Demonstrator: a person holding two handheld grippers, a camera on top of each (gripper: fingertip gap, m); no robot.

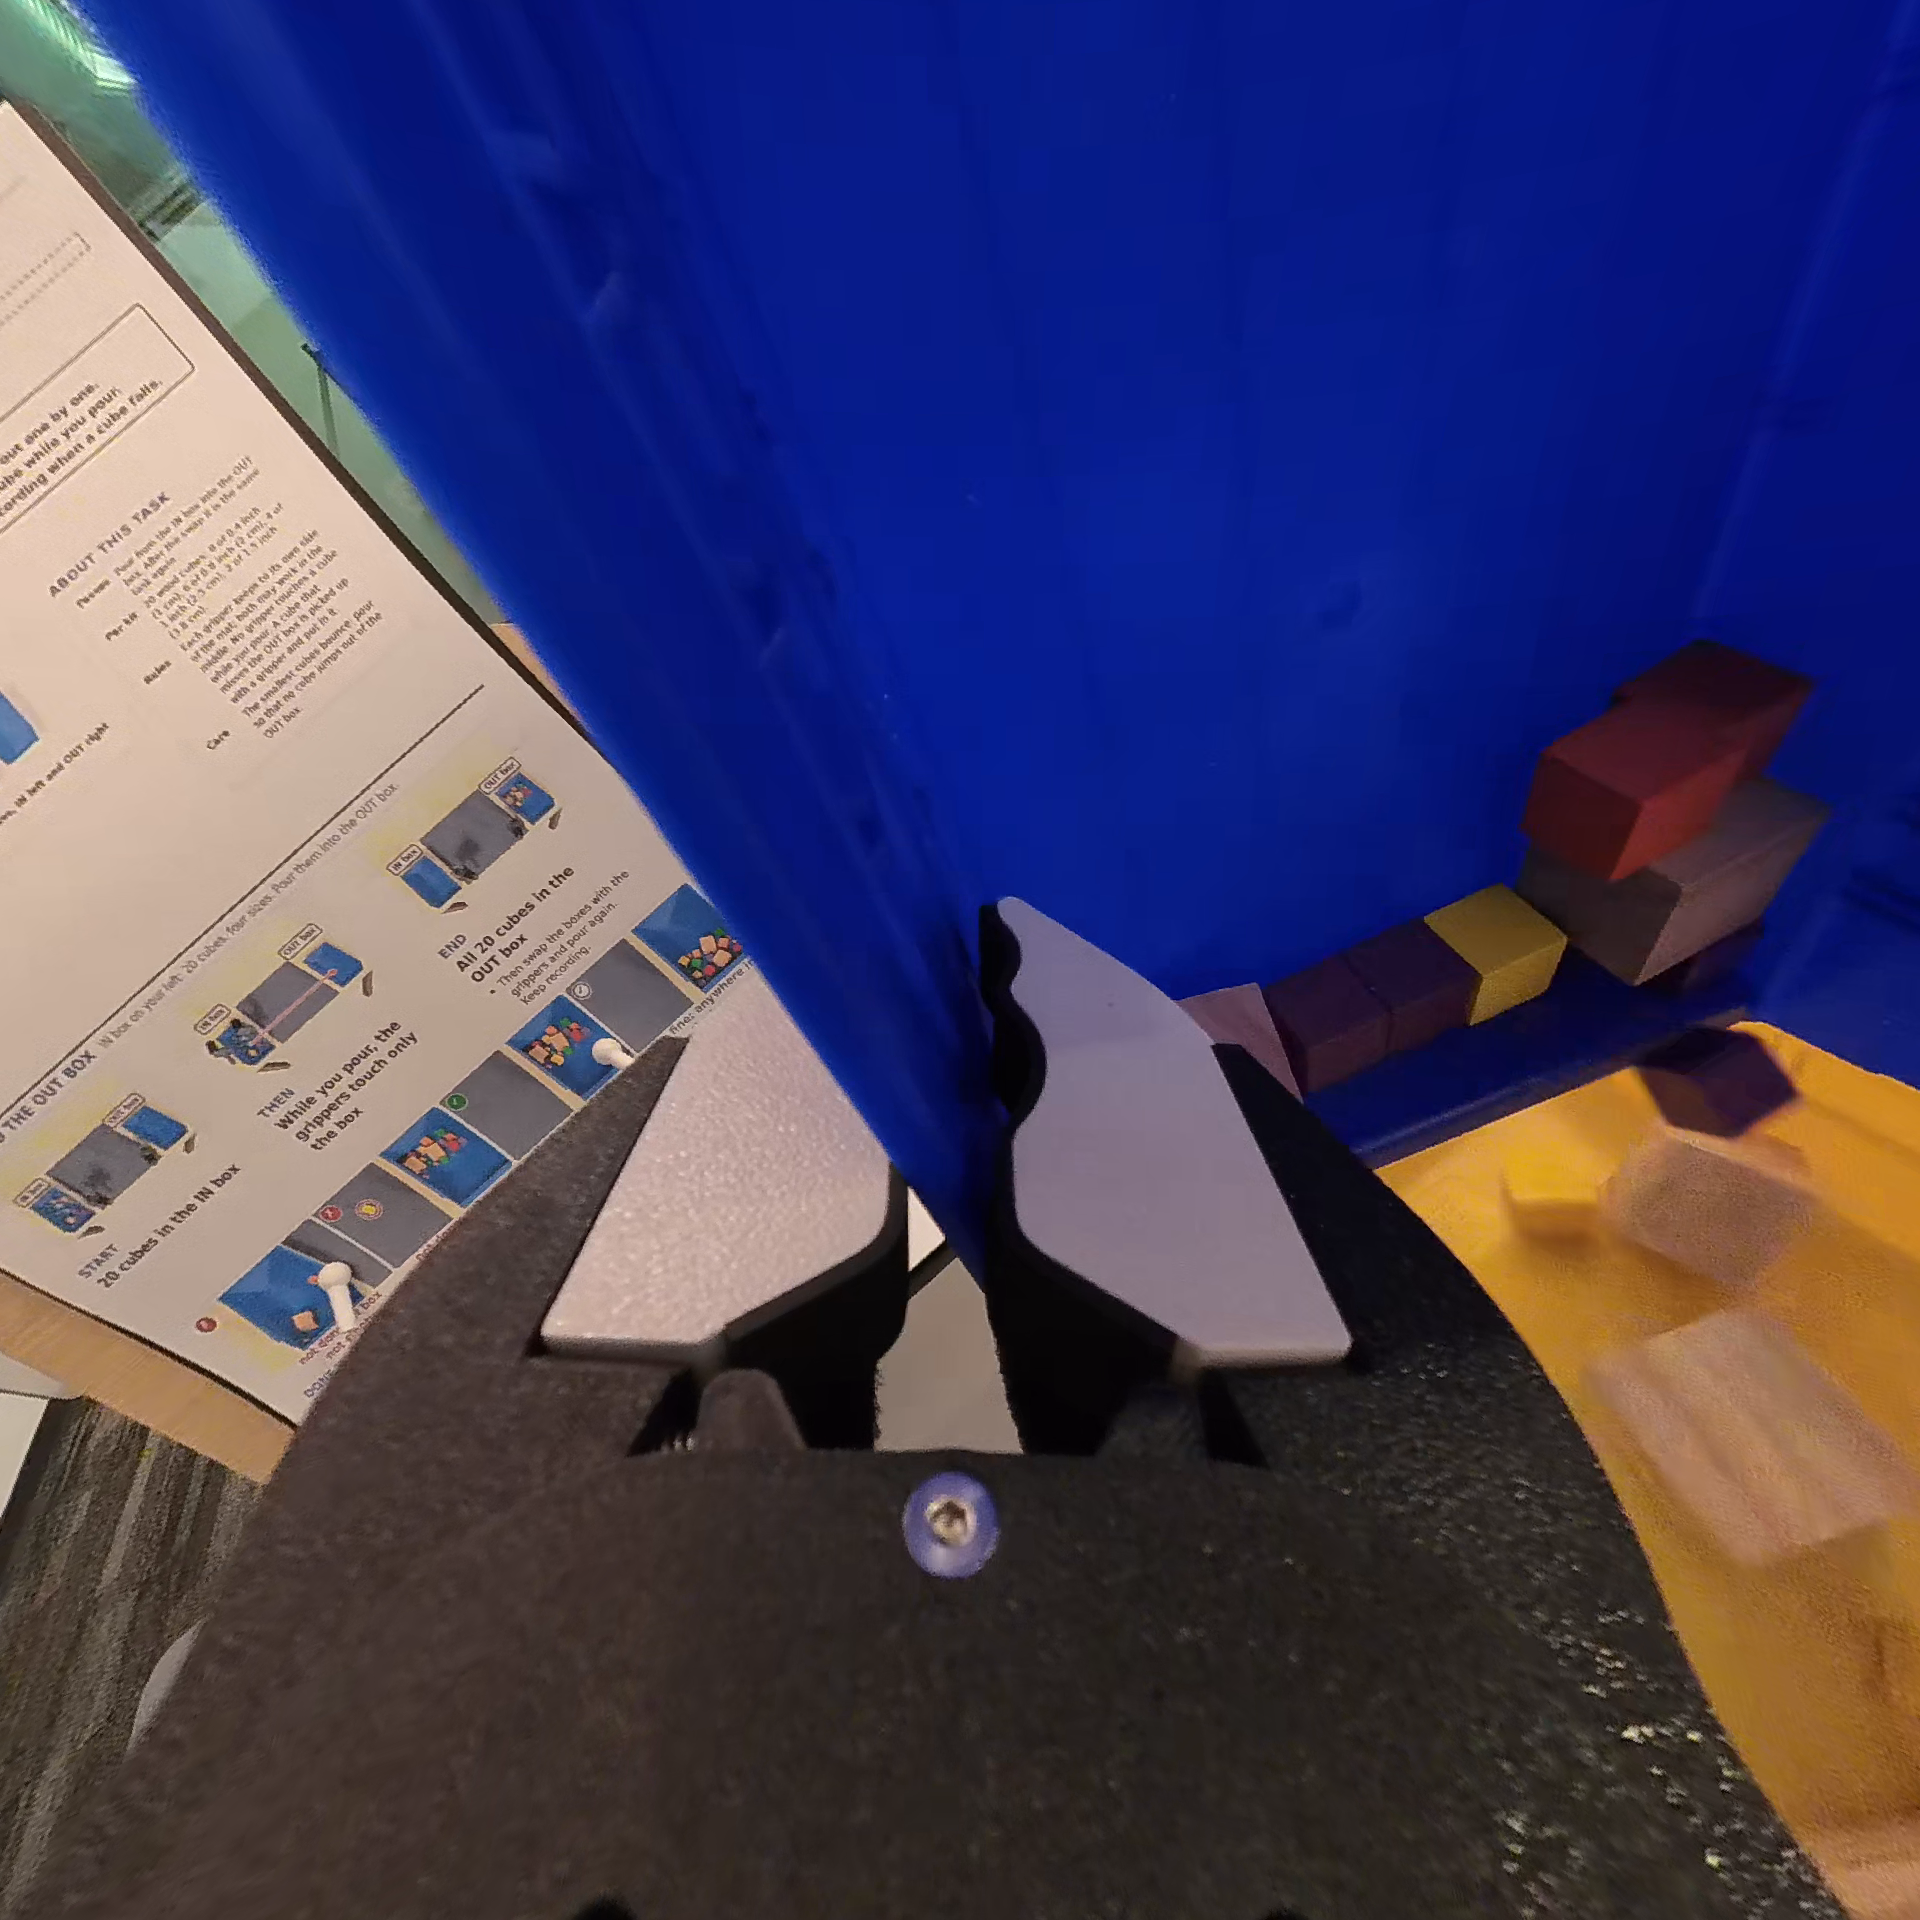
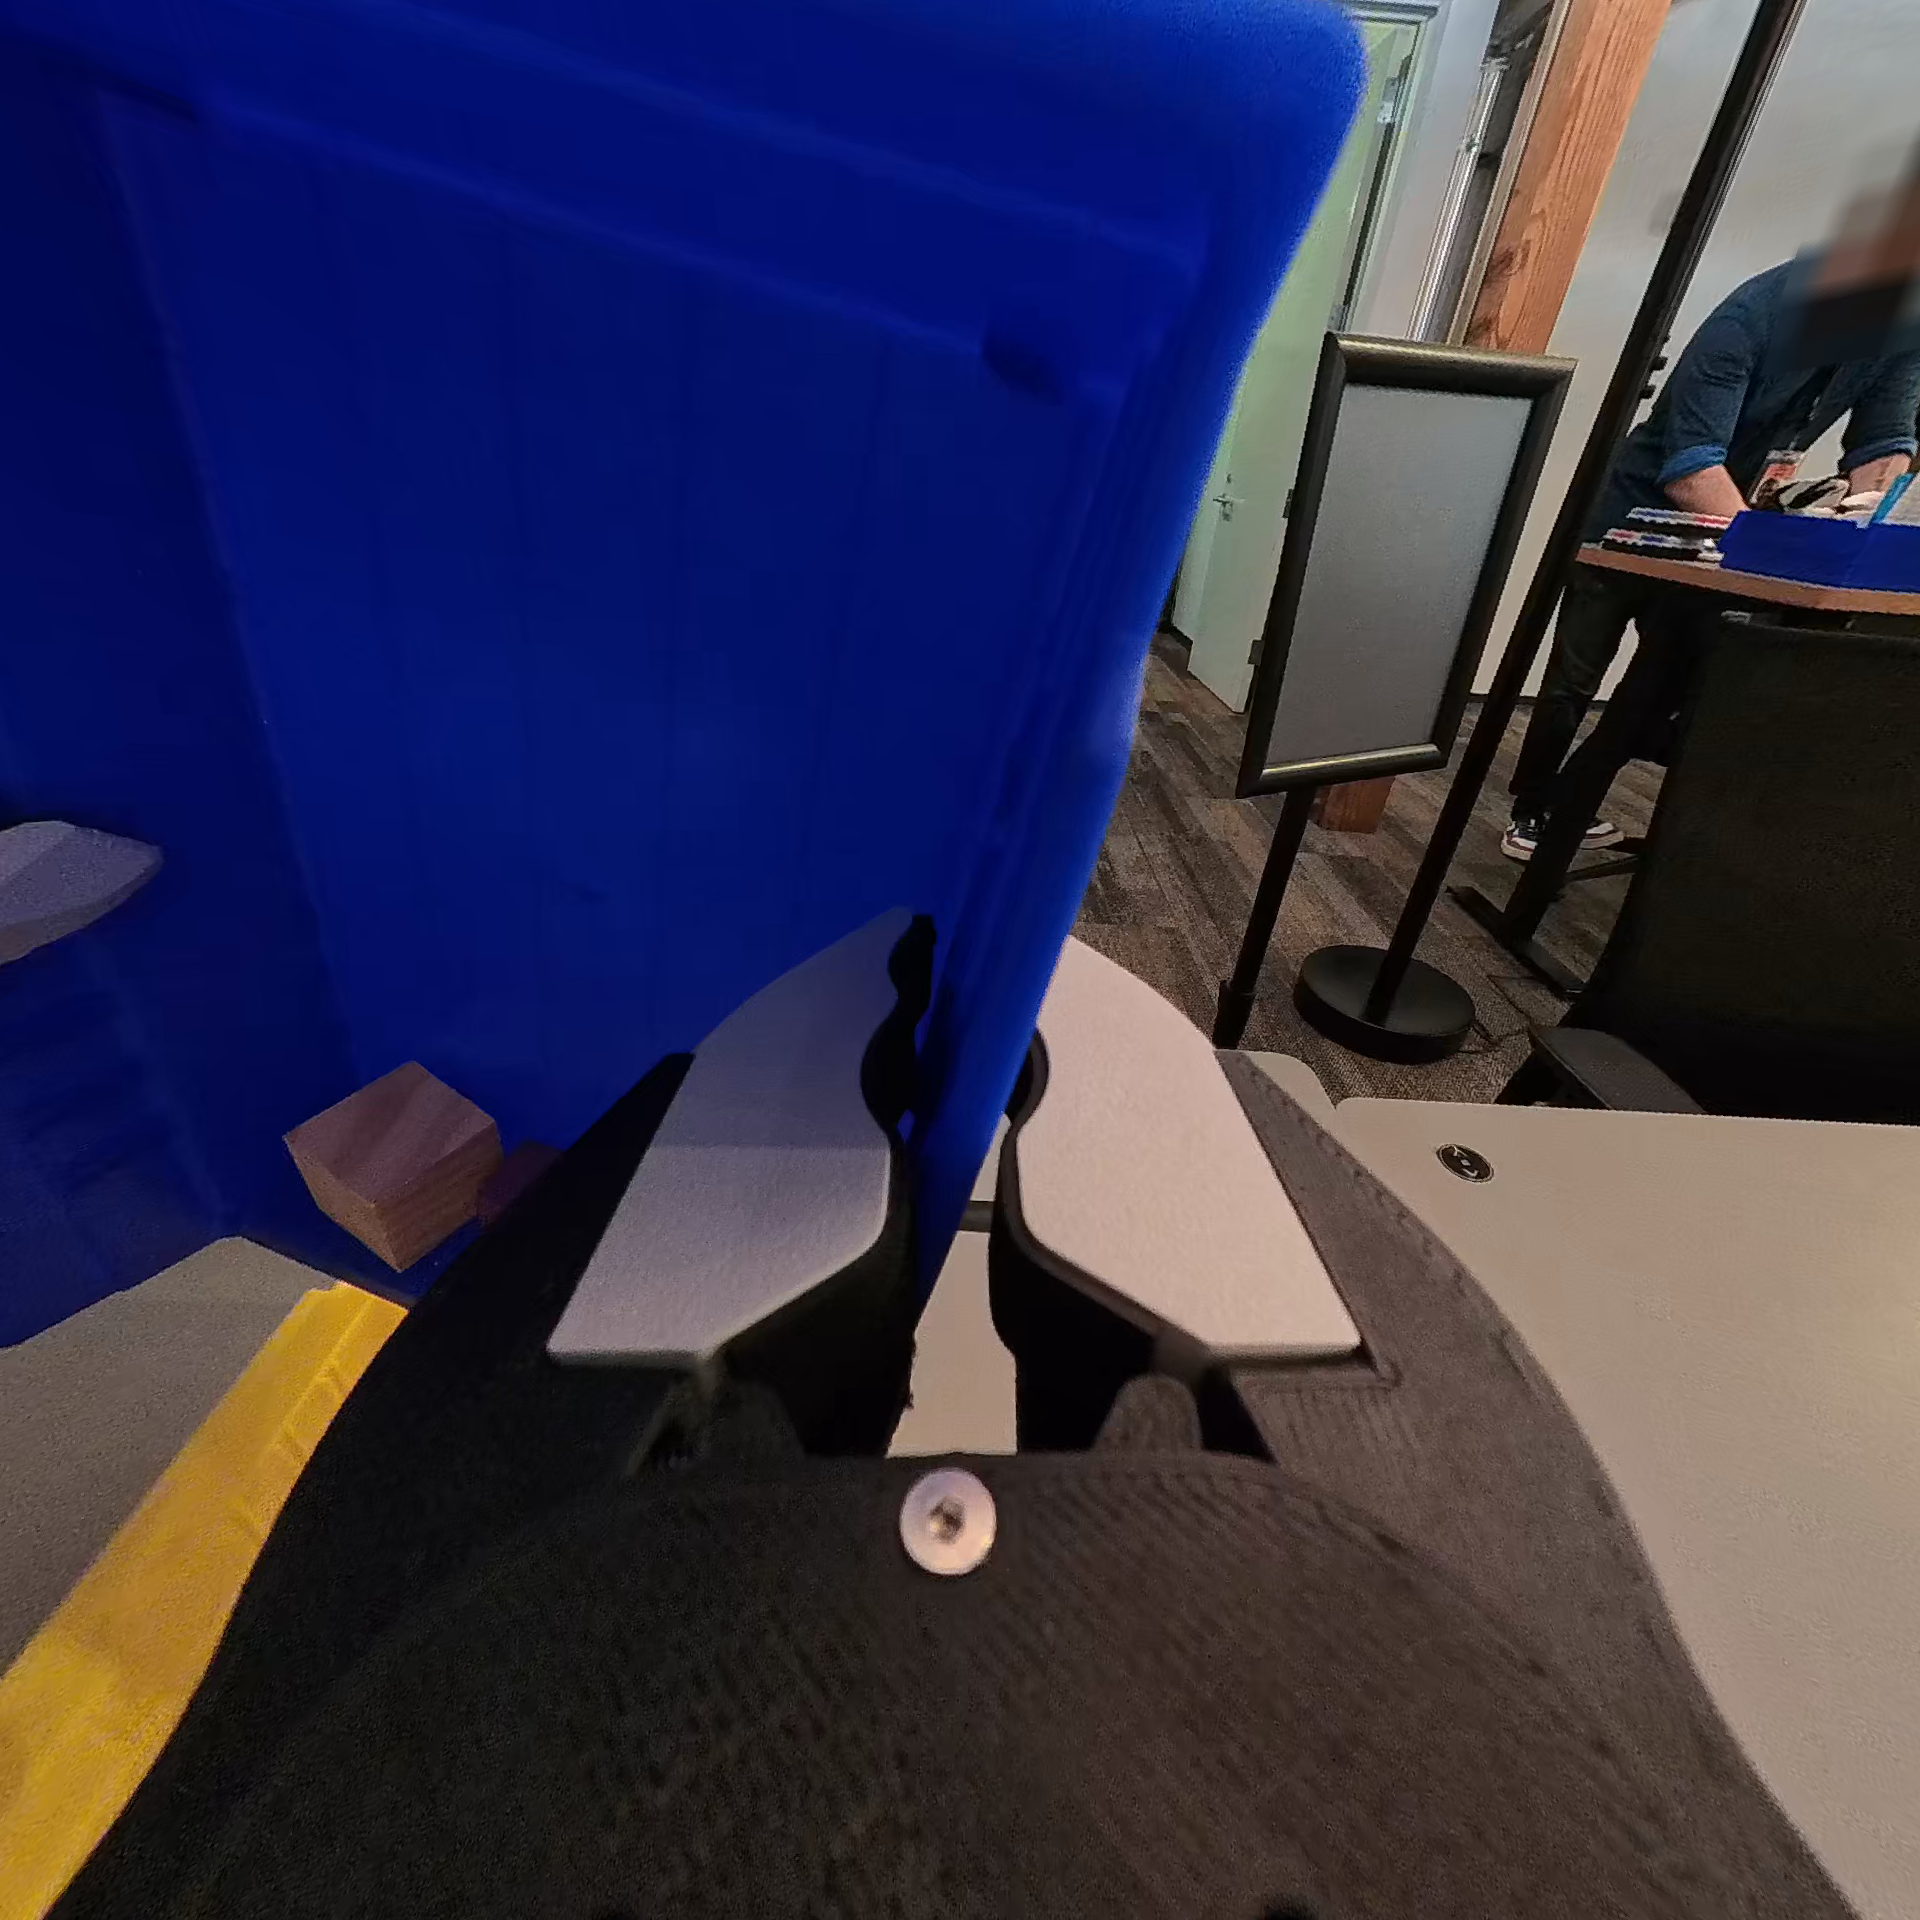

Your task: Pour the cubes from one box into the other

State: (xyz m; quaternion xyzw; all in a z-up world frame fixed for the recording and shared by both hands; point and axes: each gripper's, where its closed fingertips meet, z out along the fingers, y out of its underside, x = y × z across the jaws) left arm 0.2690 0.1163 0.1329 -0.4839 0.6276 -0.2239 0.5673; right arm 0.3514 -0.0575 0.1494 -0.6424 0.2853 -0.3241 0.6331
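both the left gripper and right gripper pinch opposite walls of the tipped blue box, cubes piled at its lower edge above the yellow box, an instruction sheet lying beside, a sign stand behind

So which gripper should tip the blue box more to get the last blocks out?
Probably left. The left gripper clamps the blue box wall near the piled cubes; the right gripper only sees one brown cube.

One blue box; inside it one red cube, one yellow cube, two purple cubes.
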